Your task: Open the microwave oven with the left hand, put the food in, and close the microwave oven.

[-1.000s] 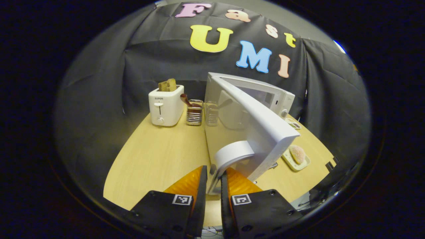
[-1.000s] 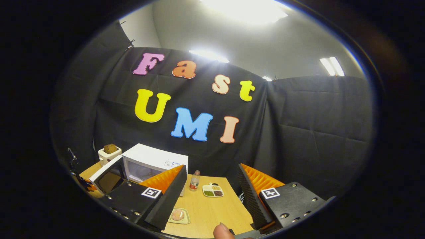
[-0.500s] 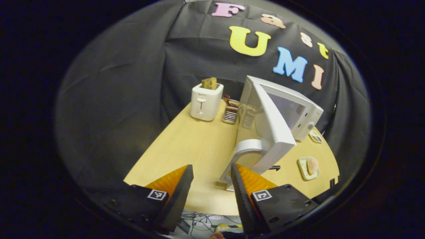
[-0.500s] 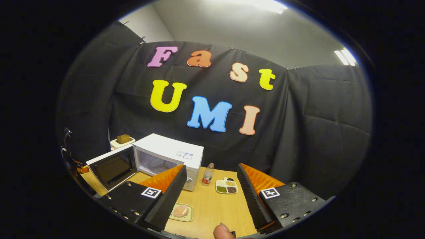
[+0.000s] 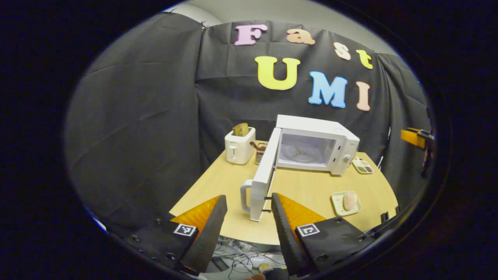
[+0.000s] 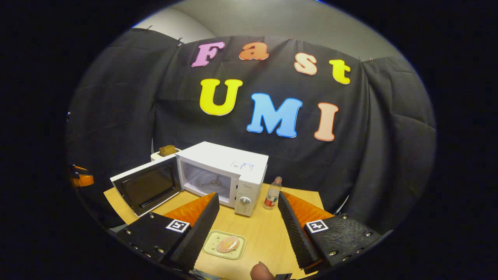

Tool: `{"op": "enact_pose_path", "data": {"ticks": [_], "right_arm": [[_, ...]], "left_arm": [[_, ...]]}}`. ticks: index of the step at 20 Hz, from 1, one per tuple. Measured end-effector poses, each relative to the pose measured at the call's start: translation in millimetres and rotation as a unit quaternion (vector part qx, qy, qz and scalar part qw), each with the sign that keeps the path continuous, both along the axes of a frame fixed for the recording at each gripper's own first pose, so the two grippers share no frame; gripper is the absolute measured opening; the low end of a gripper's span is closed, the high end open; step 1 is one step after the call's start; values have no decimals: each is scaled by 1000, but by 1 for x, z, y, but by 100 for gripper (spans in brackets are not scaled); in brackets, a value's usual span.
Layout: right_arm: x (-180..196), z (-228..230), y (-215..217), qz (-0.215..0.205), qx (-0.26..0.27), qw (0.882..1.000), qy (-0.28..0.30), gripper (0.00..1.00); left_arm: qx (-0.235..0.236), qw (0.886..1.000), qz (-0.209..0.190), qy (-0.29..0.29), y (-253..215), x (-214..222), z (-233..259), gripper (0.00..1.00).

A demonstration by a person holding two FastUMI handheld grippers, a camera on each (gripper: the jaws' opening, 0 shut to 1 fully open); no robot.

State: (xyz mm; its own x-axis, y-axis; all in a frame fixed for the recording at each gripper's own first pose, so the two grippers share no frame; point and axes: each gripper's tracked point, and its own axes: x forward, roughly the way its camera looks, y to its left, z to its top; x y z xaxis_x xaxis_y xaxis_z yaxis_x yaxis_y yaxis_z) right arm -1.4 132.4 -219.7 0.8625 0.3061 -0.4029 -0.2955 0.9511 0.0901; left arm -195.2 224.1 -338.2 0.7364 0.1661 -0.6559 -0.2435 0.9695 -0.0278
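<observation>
On the round light-wood table [image 5: 218,181], a white box-shaped microwave oven [image 5: 317,149] is being shown with its door [image 5: 264,175] swung wide open, its white cavity holding nothing but the turntable hub [image 5: 298,152]. Near the table's front edge, well apart from the oven, a pale green square plate [image 6: 225,244] is being occupied by the food, a round pinkish-orange pastry [image 6: 228,244]. A white toaster [image 5: 239,146] with a brown slice standing in its slot is being seen beside the oven's hinge side, next to a small metal rack [image 5: 260,152] holding dark utensils. A divided cream dish [image 5: 362,165] with green and brown fillings is being seen by the oven's control side, and a small clear bottle [image 6: 272,193] is standing there too. The left gripper [image 5: 246,206] is being held released and empty short of the door's edge; the right gripper [image 6: 249,206] is likewise being held spread wide, above the plate. Black cloth is hanging behind the table under a grey wall.
</observation>
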Motion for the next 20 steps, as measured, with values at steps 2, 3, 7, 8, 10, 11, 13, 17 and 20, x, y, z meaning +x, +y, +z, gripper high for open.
{"op": "enact_pose_path", "data": {"ticks": [2, 3, 7, 8, 10, 11, 13, 17, 20], "right_arm": [[-9, -37, 14, 0, 9, 999, 49, 92], [-16, -56, 23, -1, 13, 997, 73, 92], [-33, -136, 48, -14, -15, 987, 160, 92], [-37, -154, 55, -17, -9, 983, 181, 92], [-51, -187, 65, -24, 2, 971, 237, 92], [-56, -199, 70, -26, 15, 966, 257, 92], [-67, -228, 79, -28, 28, 953, 301, 91], [-50, -268, 93, -13, 15, 943, 331, 89], [-38, -294, 95, -29, 12, 933, 359, 89]], "left_arm": [[-14, 1000, 1, -4, -12, 7, -5, 81], [-24, 1000, -5, -8, -19, 10, -4, 82], [-45, 997, -47, -44, -44, 20, 4, 87], [-51, 996, -56, -54, -50, 24, 6, 86], [-68, 994, -68, -59, -56, 28, 9, 92], [-68, 993, -67, -61, -56, 30, 13, 99], [-67, 993, -70, -74, -56, 34, 23, 93], [-72, 995, -44, -45, -52, 32, 7, 95], [-64, 997, -6, -37, -44, 35, 12, 100]]}}
